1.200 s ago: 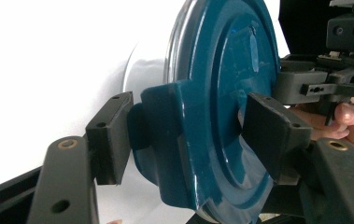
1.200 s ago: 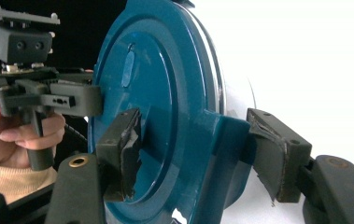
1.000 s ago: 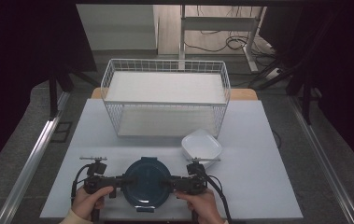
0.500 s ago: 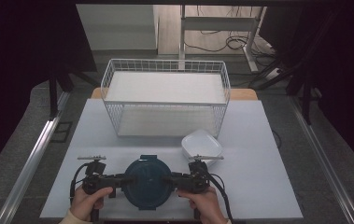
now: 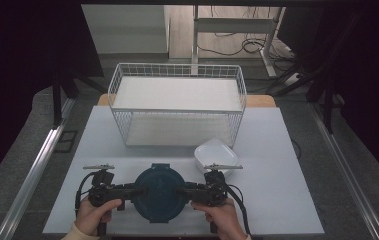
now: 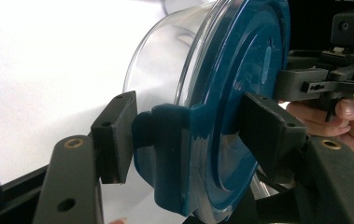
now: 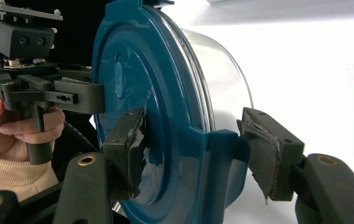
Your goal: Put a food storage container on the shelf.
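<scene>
A clear container [image 7: 221, 70] with a blue lid [image 7: 156, 121] is straddled by the right gripper [image 7: 198, 149], its jaws around a lid tab, above the white bench [image 7: 315, 60].

- A white desk [image 5: 277, 200] is seen from above, with a wooden edge showing at its far side.
- A white wire basket [image 5: 177, 102] is set on the far half.
- A white dish [image 5: 216, 155] is placed just in front of the basket's right corner.
- A round blue-lidded container [image 5: 158, 192] is seen at the near edge.
</scene>
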A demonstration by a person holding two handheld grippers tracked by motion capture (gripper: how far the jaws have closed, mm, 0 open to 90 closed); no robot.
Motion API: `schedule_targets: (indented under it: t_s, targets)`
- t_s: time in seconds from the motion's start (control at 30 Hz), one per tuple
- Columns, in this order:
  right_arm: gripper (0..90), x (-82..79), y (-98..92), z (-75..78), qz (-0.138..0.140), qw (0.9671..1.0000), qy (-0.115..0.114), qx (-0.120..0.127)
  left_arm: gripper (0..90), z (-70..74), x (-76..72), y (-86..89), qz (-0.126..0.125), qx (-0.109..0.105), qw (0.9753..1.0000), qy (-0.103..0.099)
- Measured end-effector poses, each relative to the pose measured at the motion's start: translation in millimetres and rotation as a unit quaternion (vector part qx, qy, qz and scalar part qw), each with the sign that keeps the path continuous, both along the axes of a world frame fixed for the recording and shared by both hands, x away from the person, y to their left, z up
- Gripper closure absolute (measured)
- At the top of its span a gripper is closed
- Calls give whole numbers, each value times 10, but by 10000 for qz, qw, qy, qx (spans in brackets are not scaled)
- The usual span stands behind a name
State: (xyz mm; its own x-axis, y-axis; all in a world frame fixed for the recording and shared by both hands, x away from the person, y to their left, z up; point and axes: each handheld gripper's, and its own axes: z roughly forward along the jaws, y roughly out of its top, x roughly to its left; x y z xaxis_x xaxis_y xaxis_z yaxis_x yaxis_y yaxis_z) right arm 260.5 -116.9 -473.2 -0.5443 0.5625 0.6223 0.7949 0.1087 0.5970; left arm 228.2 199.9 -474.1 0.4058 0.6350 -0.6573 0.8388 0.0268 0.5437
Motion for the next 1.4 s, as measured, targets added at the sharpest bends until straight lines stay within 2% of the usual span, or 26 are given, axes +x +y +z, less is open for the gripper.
schedule_targets:
  t_s: [0.4,0.63,0.7,0.73,1.0,1.07,1.2,1.4]
  targets:
    - [417,49,-41,163,-33,9998,-170,33,382,190,94,-38,-50,70,9997,-216]
    - [417,145,-72,317,-104,9995,-286,73,383,377,258,-63,-160,136,9991,-376]
    - [417,208,-80,393,-114,9994,-314,91,384,477,324,-69,-175,167,9987,-438]
    - [417,228,-80,423,-114,9994,-318,104,384,477,324,-69,-175,167,9987,-438]
    - [417,382,-74,694,-81,9986,-515,58,385,737,475,-61,-133,107,9977,-653]
    - [417,399,-73,725,-74,9985,-537,48,386,761,492,-58,-139,104,9975,-683]
    - [417,500,-64,886,-41,9979,-648,-28,387,858,584,-49,-131,26,9972,-742]
    - [418,599,-57,1011,-23,9975,-695,-87,387,963,681,-44,-137,-4,9969,-779]
